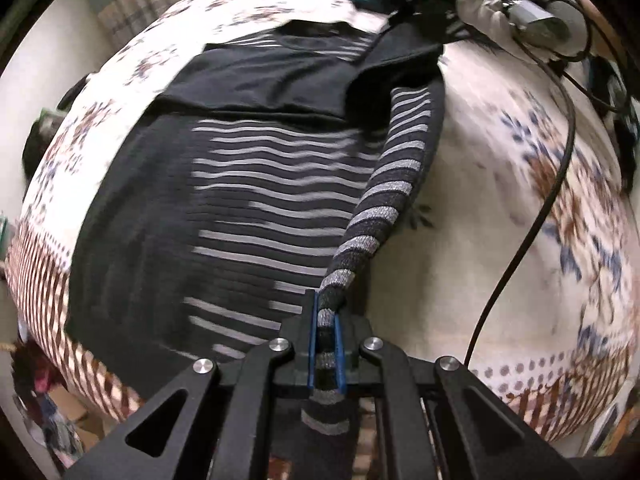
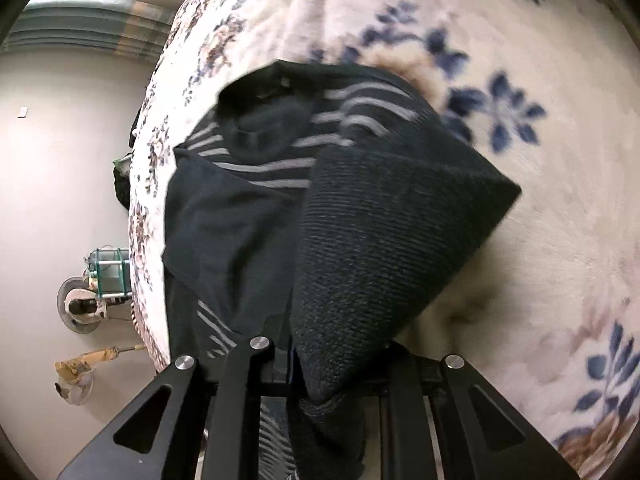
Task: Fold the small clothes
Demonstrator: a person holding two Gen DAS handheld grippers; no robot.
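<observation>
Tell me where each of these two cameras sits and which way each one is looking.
Left wrist: rides the left gripper, looking steeply down its fingers, shut on the black grey-striped knit sweater; the gloved hand holding the other gripper shows top right.
Right wrist: rides the right gripper, angled down at a bunched fold of sweater pinched in its jaws; no hand shows.
Shared: the sweater and the cream floral blanket.

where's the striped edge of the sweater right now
In the left wrist view the striped edge runs up the right side of the sweater, pinched in the left gripper at bottom centre, above the floral blanket.
</observation>
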